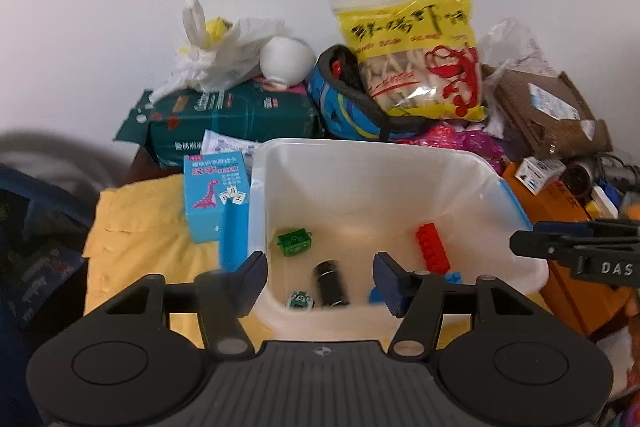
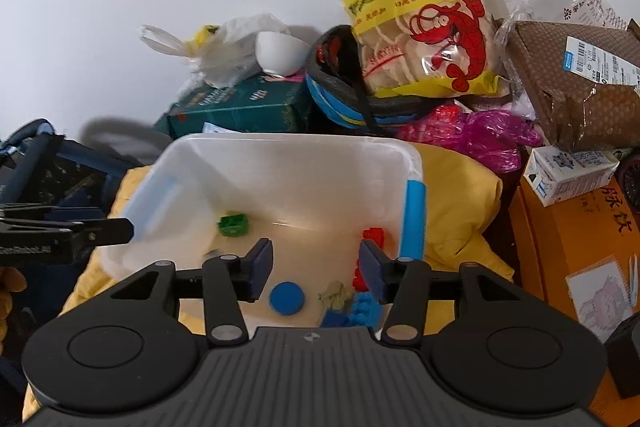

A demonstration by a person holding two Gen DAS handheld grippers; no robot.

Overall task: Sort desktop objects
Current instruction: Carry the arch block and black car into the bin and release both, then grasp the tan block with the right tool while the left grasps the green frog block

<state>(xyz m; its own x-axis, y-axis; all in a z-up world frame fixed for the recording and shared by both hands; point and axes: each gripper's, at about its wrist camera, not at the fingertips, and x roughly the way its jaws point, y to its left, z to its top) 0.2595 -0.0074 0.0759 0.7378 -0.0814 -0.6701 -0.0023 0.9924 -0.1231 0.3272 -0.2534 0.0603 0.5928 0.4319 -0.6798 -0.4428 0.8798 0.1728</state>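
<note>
Hovering over one bin (image 1: 400, 163) | both tongs (image 1: 320, 277) (image 2: 316, 269) released | one green brick (image 1: 294, 241) | one black cylinder (image 1: 330, 283)

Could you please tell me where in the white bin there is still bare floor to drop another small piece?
The white bin has a bare middle and back between the green block and red brick. Its near edge is crowded: black cylinder, blue disc, blue pieces.
</note>
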